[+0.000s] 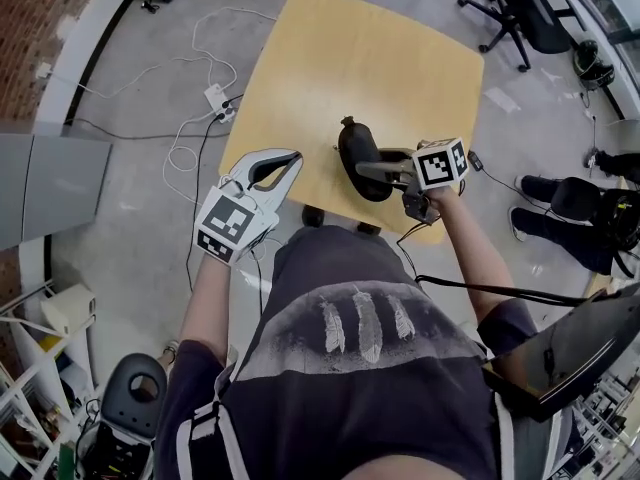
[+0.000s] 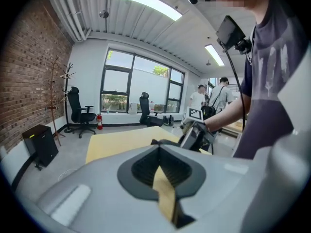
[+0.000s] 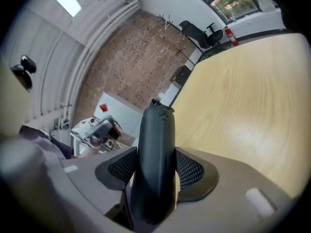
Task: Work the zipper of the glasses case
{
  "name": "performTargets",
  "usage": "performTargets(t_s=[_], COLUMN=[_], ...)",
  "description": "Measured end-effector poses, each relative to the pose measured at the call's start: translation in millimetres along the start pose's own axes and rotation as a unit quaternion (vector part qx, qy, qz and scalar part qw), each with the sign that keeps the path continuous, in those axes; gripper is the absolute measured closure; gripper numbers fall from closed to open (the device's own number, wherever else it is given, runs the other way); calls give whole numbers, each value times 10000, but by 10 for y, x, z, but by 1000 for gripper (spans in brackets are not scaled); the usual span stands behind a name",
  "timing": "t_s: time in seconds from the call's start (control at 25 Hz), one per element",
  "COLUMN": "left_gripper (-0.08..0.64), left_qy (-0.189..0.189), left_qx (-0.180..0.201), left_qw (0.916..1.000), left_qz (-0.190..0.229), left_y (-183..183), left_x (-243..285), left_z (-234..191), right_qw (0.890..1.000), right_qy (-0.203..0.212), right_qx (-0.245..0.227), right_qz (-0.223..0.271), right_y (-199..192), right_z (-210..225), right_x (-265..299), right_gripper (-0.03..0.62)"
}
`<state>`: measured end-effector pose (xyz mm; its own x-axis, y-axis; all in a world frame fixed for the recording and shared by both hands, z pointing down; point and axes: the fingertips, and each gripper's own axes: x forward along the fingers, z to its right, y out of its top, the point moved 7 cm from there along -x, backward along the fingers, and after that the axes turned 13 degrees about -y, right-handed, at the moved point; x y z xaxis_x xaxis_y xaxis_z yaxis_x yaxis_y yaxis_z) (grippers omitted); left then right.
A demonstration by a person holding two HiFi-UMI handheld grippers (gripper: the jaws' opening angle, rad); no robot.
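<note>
Head view: pale wooden worktop (image 1: 330, 58), seen from above. The left tongs (image 1: 275, 168) are clenched on nothing and held at the worktop's near left edge, well apart from the case. The right tongs (image 1: 385, 171) grasp the black glasses case (image 1: 357, 158), both pads pressed against its sides, over the near part of the worktop. Right gripper view: the zipper pull (image 3: 165, 108) sits at the case's far tip.
</note>
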<state>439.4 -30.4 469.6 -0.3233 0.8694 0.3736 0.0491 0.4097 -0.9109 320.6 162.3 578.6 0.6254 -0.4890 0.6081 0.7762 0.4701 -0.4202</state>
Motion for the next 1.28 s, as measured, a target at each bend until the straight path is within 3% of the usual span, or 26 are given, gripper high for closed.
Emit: performTargets(t_s=[0.16, 0.4, 0.48, 0.64, 0.96, 1.16, 1.28], left_gripper=[560, 559, 426, 383, 403, 492, 538], left_qy=[-480, -859, -1019, -1407, -2002, -2418, -2455], left_qx=[436, 814, 889, 794, 448, 194, 130], left_qw=[9979, 9930, 9908, 9869, 9787, 9700, 9691], left_qz=[-66, 53, -49, -8, 47, 162, 196], left_y=[129, 347, 359, 384, 354, 334, 362], left_x=[133, 304, 372, 428, 417, 416, 427], left_z=[96, 186, 212, 274, 273, 262, 269], right_qw=[9960, 9905, 9888, 9878, 9847, 9843, 9838], right_qy=[725, 1056, 1180, 1291, 1584, 1607, 1633], right_qx=[7, -365, -414, -467, -396, -363, -327], right_qz=[522, 807, 820, 737, 606, 627, 657], right_y=[124, 220, 221, 188, 186, 213, 215], right_z=[-363, -695, -740, -756, -827, -828, -822], right_x=[-396, -703, -735, -743, -699, -678, -721], right_gripper=[344, 343, 342, 342, 342, 342, 342])
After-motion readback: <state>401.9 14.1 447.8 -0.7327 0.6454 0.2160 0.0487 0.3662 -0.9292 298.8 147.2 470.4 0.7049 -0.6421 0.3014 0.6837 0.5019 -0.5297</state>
